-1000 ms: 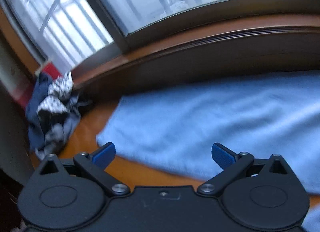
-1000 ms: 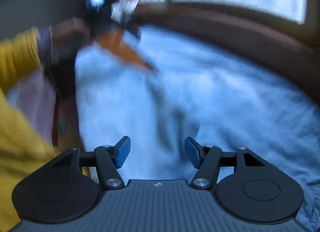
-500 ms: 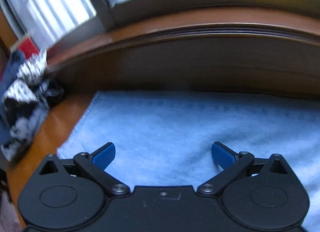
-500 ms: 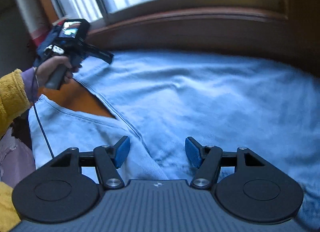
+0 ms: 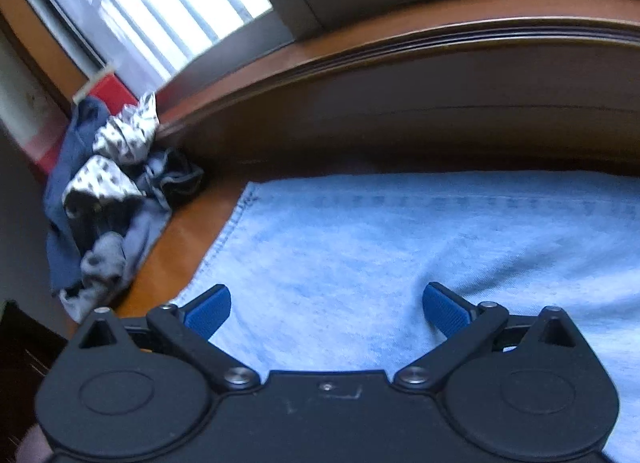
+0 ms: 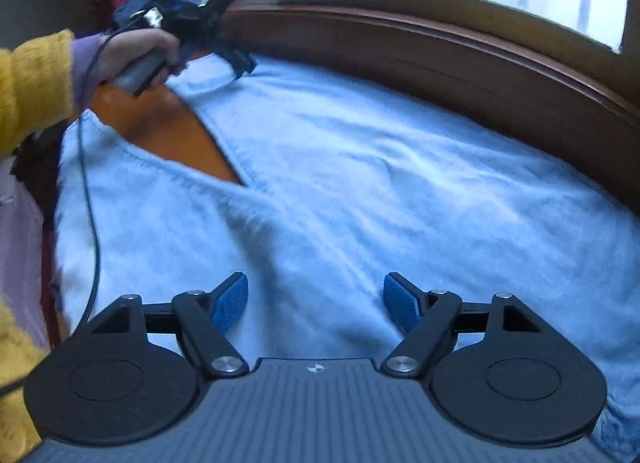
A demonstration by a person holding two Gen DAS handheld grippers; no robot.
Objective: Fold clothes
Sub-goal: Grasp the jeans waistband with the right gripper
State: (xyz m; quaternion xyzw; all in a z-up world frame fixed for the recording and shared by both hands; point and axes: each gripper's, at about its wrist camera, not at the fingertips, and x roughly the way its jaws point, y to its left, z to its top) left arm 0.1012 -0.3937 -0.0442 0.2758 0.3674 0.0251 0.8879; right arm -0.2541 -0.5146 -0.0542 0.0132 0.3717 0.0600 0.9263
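Left wrist: left hand-held gripper [image 5: 326, 307] gapes wide above light-blue jeans [image 5: 400, 247] spread on the orange surface [image 5: 176, 247], gripping nothing (crumpled clothes [image 5: 108, 207] lie leftward).
Right wrist: right hand-held gripper [image 6: 316, 301] has just been opening, nothing between its jaws, over the jeans.

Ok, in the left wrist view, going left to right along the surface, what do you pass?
Heap of crumpled clothes → bare strip of orange wooden surface → stitched hem of the light blue jeans → the jeans' denim spreading to the right edge, under the left gripper's open fingers.
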